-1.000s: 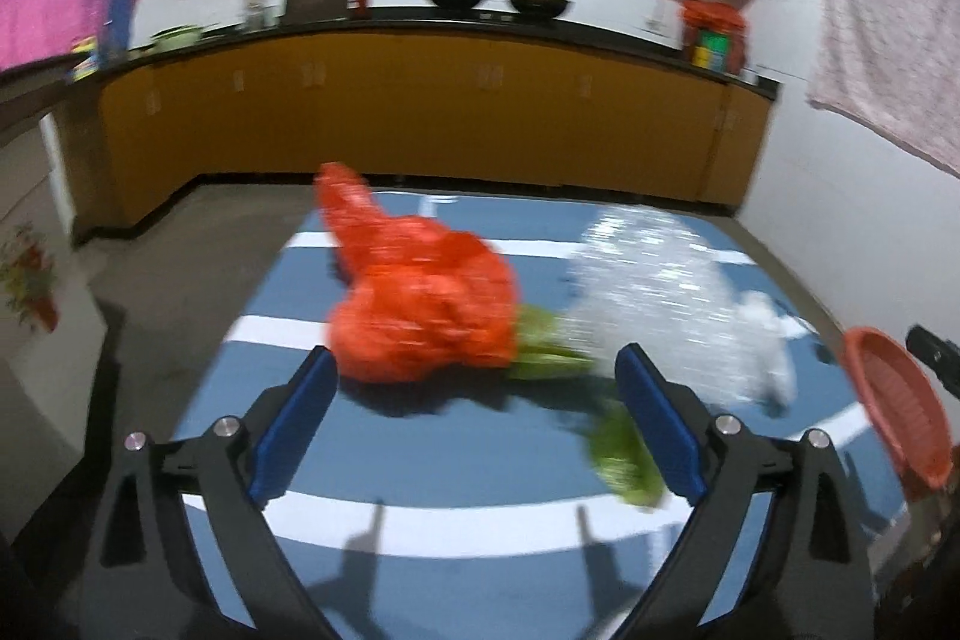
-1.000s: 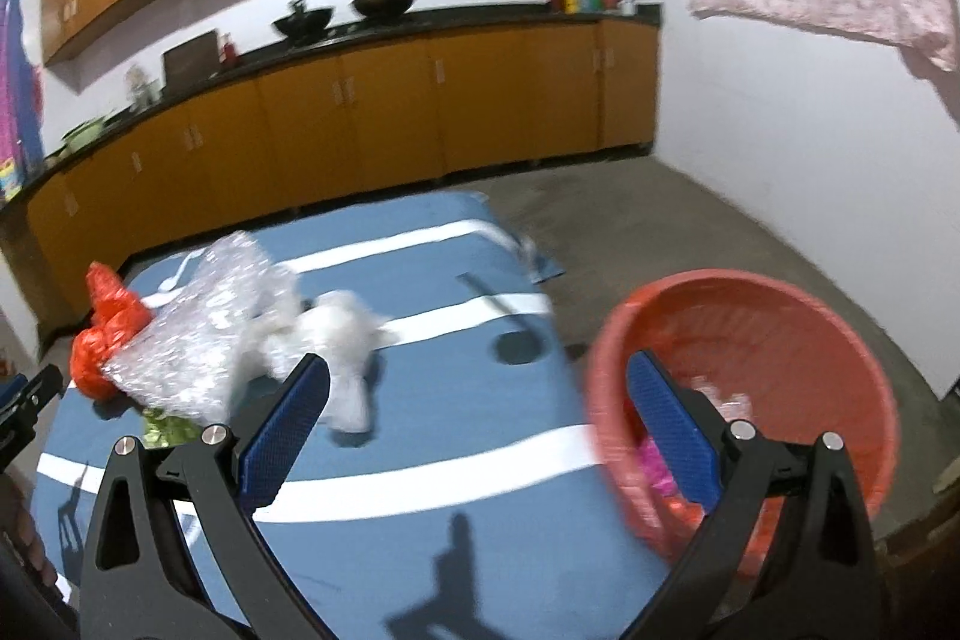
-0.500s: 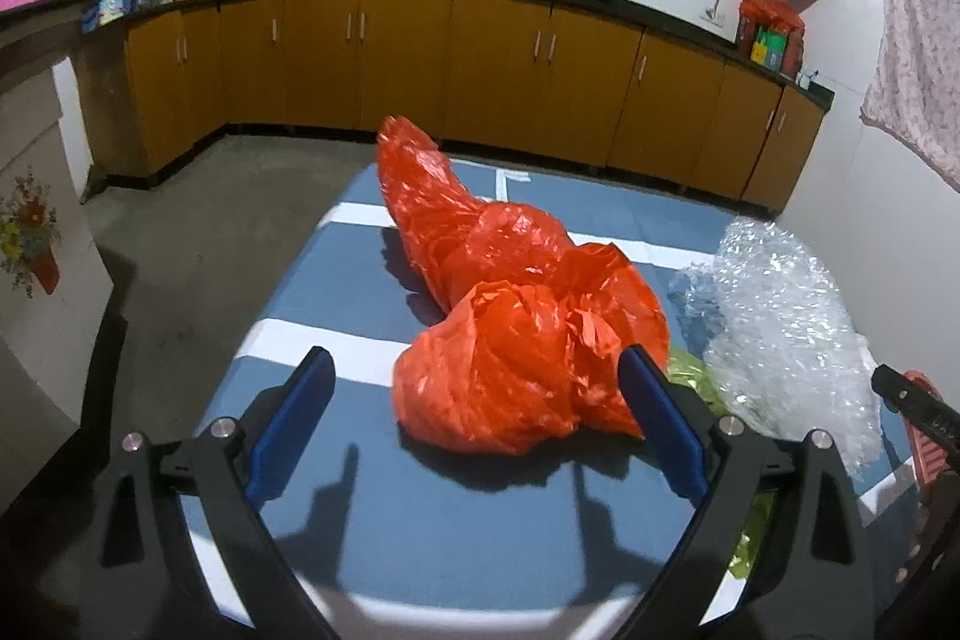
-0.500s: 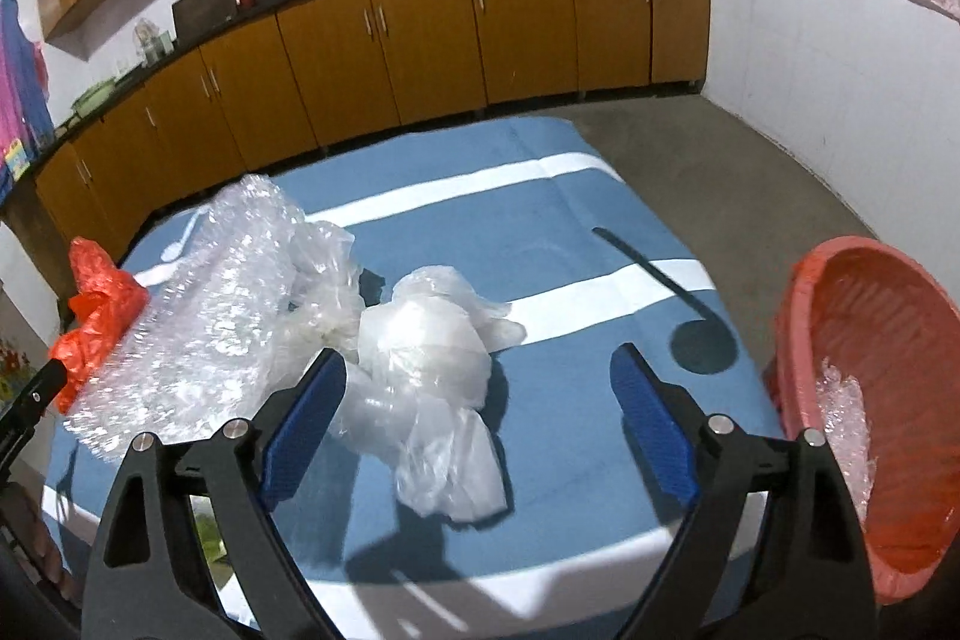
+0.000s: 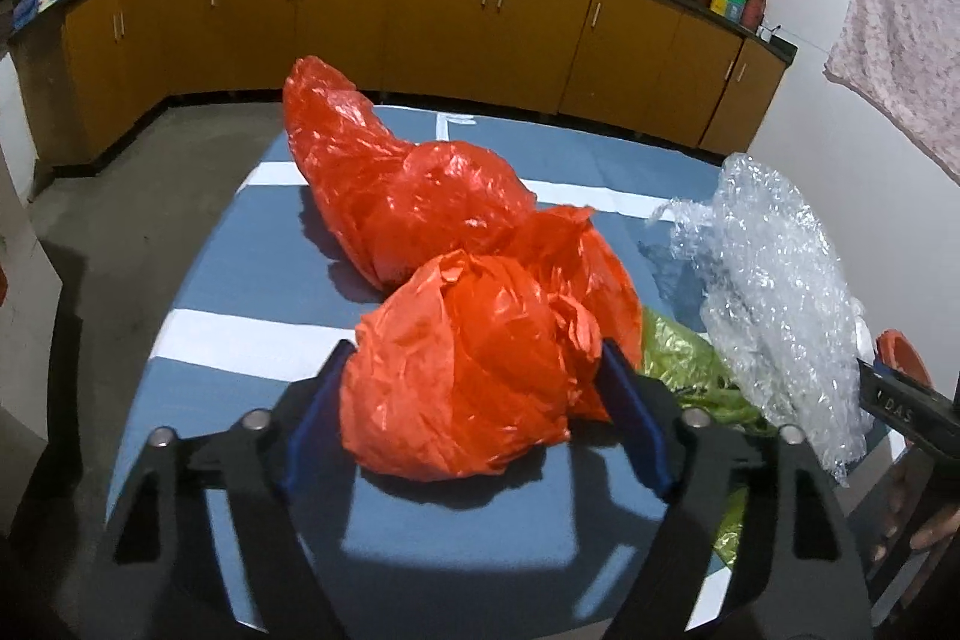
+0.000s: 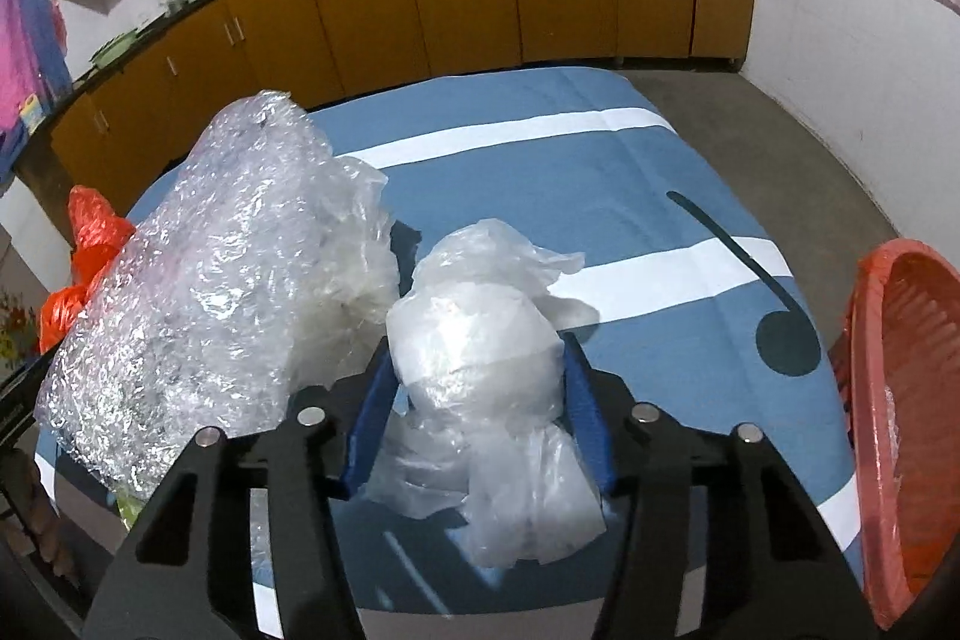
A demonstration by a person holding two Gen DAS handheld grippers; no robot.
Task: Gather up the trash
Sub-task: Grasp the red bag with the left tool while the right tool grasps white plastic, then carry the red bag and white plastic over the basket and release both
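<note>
A crumpled orange plastic bag (image 5: 468, 370) lies on the blue striped cloth (image 5: 198, 388). My left gripper (image 5: 477, 349) is closing on it, both blue pads touching its sides. More orange plastic (image 5: 408, 196) stretches away behind it. In the right wrist view a white plastic bag (image 6: 480, 340) sits between the pads of my right gripper (image 6: 477, 343), whose jaws are closing and pressing its sides. A big wad of bubble wrap (image 6: 228, 268) lies just left of it, also in the left wrist view as bubble wrap (image 5: 774, 280). A green wrapper (image 5: 684, 358) lies between the orange bag and the bubble wrap.
An orange plastic basket (image 6: 900, 400) stands off the cloth's right edge with some clear plastic inside. Yellow kitchen cabinets (image 6: 420, 16) run along the far wall beyond a grey floor. The far right half of the cloth (image 6: 600, 196) is bare. A hand (image 5: 918, 538) shows at the right edge.
Both grippers came forward and down onto the cloth. The left one's jaws narrowed around the orange bag, the right one's around the white bag.
</note>
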